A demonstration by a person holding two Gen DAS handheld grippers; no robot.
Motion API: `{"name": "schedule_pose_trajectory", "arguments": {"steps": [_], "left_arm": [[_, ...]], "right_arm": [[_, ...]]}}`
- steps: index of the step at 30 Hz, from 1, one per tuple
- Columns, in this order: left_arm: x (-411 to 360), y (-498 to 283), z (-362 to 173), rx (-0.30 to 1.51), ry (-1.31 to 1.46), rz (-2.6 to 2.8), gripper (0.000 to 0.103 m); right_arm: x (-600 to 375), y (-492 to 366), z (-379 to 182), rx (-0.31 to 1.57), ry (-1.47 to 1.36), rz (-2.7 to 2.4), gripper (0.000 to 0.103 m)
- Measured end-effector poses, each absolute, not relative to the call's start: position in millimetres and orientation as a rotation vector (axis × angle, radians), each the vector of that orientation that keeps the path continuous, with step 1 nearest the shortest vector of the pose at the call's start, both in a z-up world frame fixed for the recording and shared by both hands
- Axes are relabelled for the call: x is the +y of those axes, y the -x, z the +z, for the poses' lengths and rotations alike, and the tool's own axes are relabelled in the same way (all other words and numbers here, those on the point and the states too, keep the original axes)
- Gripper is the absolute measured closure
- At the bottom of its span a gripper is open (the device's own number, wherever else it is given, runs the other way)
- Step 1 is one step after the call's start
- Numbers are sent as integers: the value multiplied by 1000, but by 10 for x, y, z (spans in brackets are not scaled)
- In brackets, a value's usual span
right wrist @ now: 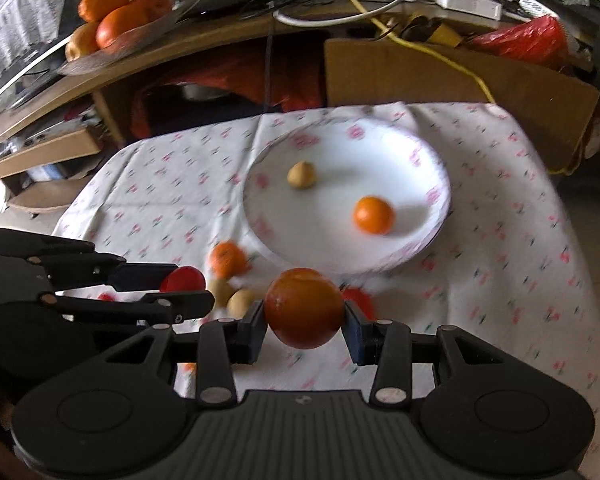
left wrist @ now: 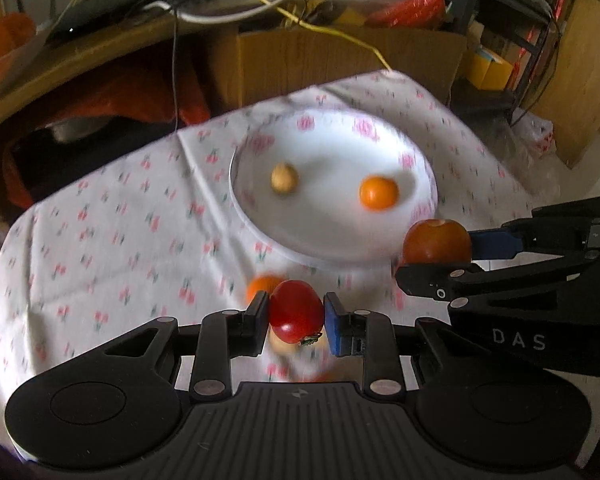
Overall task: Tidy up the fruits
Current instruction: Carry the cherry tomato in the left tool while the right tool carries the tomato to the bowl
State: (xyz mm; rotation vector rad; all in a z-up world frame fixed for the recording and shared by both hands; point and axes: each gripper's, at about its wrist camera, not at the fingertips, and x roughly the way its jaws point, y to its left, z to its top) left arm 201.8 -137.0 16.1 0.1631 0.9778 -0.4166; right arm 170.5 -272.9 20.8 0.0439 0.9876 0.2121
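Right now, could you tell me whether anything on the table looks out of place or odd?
Nothing looks spilled or damaged. The only disorder is fruit not yet on the white plate: a small orange and two tan fruits lie loose on the cloth beside it. The plate already holds an orange and a tan fruit.

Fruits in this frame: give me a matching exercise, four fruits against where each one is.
Things:
1. red tomato
2. dark orange-red fruit
3. small orange
4. two tan fruits

Places:
A. on the white plate
B. loose on the tablecloth, short of the plate
C. in the right claw
D. in the left claw

Pairs: 1-D, 2-C, 3-A, 4-B
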Motion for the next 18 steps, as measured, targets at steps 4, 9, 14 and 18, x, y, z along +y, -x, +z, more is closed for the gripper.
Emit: {"name": "schedule_pose_trajectory", "arguments": {"steps": [4, 9, 14, 18], "left_arm": [[-1459, -2223, 150, 971, -144, -426, 68], [-1540, -2405, 55, 981, -145, -426, 68], [-1563, -2552, 10, 983, -124, -419, 68], [-1580, -2615, -41, 989, -114, -420, 67]], "right_arm": [[-2847, -1931, 230, 976, -50, 192, 68], [-2982, -2143, 138, 989, -83, 168, 68], [-3026, -2305, 47, 1000, -93, 153, 68], [-3055, -2396, 27, 988, -98, 145, 68]]}}
